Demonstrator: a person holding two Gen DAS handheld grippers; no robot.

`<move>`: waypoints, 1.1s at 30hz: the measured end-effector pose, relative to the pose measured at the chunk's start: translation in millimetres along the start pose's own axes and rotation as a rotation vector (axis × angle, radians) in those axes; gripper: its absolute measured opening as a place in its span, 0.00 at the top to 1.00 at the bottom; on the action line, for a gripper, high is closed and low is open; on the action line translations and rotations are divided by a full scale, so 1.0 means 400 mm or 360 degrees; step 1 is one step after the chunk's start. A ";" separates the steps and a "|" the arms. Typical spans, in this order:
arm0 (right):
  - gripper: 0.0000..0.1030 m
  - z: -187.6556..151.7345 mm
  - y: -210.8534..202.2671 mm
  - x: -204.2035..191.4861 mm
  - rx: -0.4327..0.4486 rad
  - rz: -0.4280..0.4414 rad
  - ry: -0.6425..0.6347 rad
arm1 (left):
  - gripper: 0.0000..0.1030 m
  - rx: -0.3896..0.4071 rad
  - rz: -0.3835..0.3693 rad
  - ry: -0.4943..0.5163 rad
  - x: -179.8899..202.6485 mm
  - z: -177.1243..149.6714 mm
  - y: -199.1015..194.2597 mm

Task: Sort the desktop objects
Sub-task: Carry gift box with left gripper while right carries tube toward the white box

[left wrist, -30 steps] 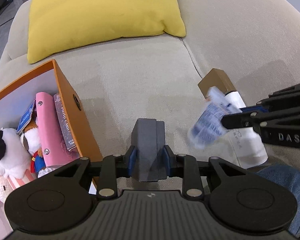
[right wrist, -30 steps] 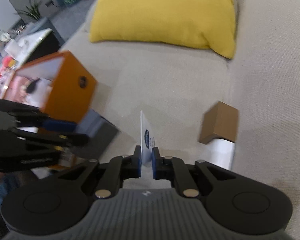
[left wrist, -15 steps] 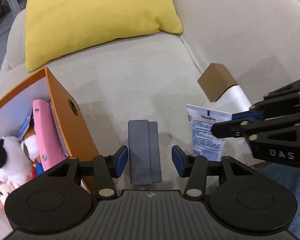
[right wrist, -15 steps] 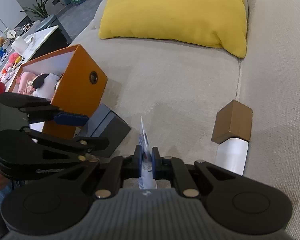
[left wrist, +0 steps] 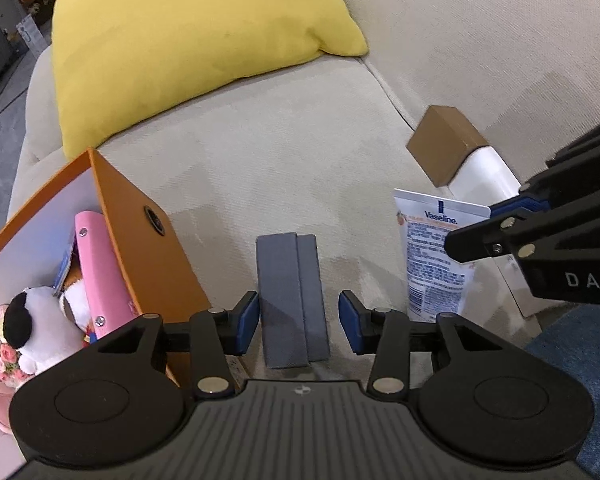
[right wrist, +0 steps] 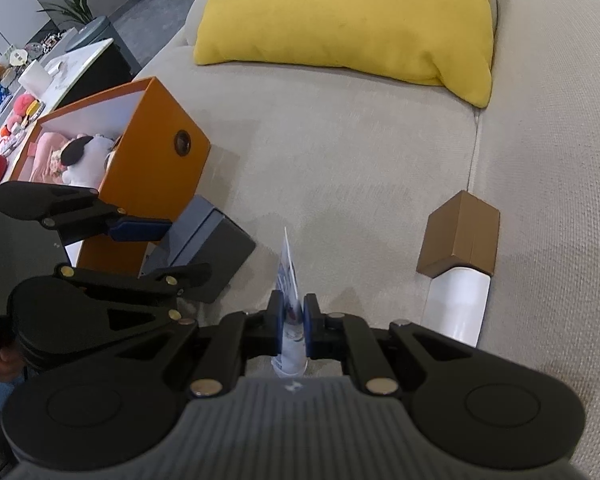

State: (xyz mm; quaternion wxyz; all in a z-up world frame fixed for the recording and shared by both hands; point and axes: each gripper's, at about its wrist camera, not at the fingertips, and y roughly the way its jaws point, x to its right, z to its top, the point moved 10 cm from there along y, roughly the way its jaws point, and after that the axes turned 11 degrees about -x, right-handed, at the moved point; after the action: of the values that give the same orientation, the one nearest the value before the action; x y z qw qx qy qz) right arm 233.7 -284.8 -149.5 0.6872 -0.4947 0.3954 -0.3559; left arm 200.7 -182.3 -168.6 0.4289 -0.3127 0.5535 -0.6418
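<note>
A grey box (left wrist: 292,300) lies on the beige sofa seat (left wrist: 280,152) beside the orange box (left wrist: 140,248). My left gripper (left wrist: 298,322) straddles its near end. The jaws are closing, and a gap shows between the pads and the box's sides. To the right, my right gripper (left wrist: 472,228) is shut on a white Vaseline tube (left wrist: 432,264), held off the seat with its flat end pointing away. In the right wrist view the tube (right wrist: 288,272) stands edge-on between the pads of the right gripper (right wrist: 291,320), and the grey box (right wrist: 208,256) sits at the left.
The orange box (right wrist: 156,160) holds a black-and-white plush toy (left wrist: 32,328) and a pink case (left wrist: 104,272). A brown-and-white carton (left wrist: 444,152) lies near the seat seam at the right. A yellow cushion (left wrist: 188,44) rests at the back. A knee in jeans (left wrist: 572,360) shows at lower right.
My left gripper's jaws have opened and let go of the grey box, which now lies on the seat. The tube in my right gripper has steadied, its label facing the left camera.
</note>
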 end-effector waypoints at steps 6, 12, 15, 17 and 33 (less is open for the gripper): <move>0.90 -0.010 0.000 -0.007 -0.0040 -0.0009 -0.0062 | 0.60 -0.0066 0.0018 -0.0001 0.009 0.002 0.039; 0.91 -0.020 -0.003 -0.022 -0.0060 -0.0032 -0.0152 | 0.62 -0.0010 -0.0036 -0.0052 -0.010 -0.001 0.016; 0.91 -0.014 -0.015 -0.027 -0.0012 -0.0050 -0.0175 | 0.62 0.0062 -0.0079 -0.0041 -0.012 -0.012 -0.036; 0.91 -0.006 -0.030 -0.029 0.0028 -0.0066 -0.0174 | 0.62 0.0116 -0.0112 -0.0043 -0.023 -0.024 -0.084; 0.91 0.131 -0.323 -0.297 0.0550 0.0100 -0.0330 | 0.63 0.0450 -0.0200 -0.0489 -0.404 -0.261 -0.430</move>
State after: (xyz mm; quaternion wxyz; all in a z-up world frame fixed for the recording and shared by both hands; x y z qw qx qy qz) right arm 216.5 -192.4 7.9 0.8098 -0.3908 0.2708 -0.3438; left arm 144.8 12.2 -8.5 0.5070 -0.3775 0.3656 -0.6832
